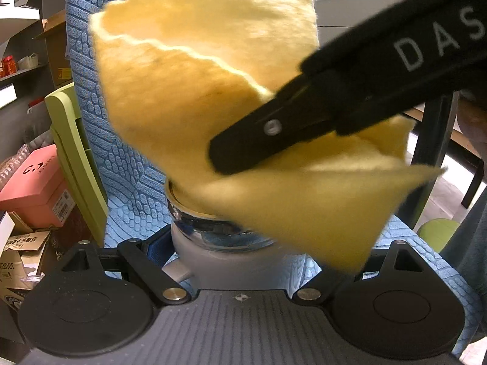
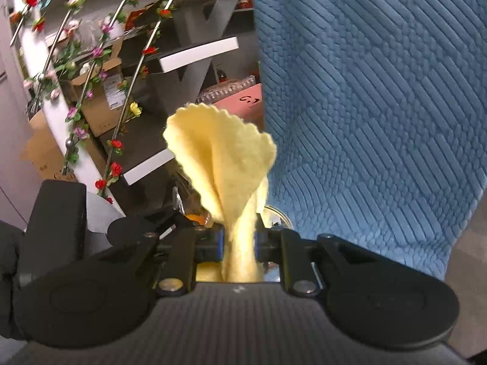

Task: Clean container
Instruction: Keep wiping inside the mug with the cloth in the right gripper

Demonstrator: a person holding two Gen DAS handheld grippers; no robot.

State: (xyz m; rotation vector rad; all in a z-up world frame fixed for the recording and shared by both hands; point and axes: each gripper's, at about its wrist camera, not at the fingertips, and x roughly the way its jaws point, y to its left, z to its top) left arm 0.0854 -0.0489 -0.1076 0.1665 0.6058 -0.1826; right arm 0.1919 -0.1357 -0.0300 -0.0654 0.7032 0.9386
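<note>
Where the yellow cloth [image 1: 213,97] billows over the container [image 1: 210,228], we see only the container's metal rim and grey body, seated between the left gripper [image 1: 237,243] fingers; these jaws stand wide apart, clasping the container's sides. The container's handle [image 1: 179,270] juts toward the camera, just beside the left finger. Above the container, the right gripper [image 2: 240,240] reaches in from the upper right, its jaws pinched tight on a bunched fold of the cloth. We note the cloth's scalloped edge rising well above the container, and a loose corner hanging past its rim on the right. Behind the container stands a blue quilted cover [image 1: 121,152], close at its back. Left of the container, a green panel [image 1: 76,158] and a pink box [image 1: 36,182] crowd the side; free room lies chiefly above.
</note>
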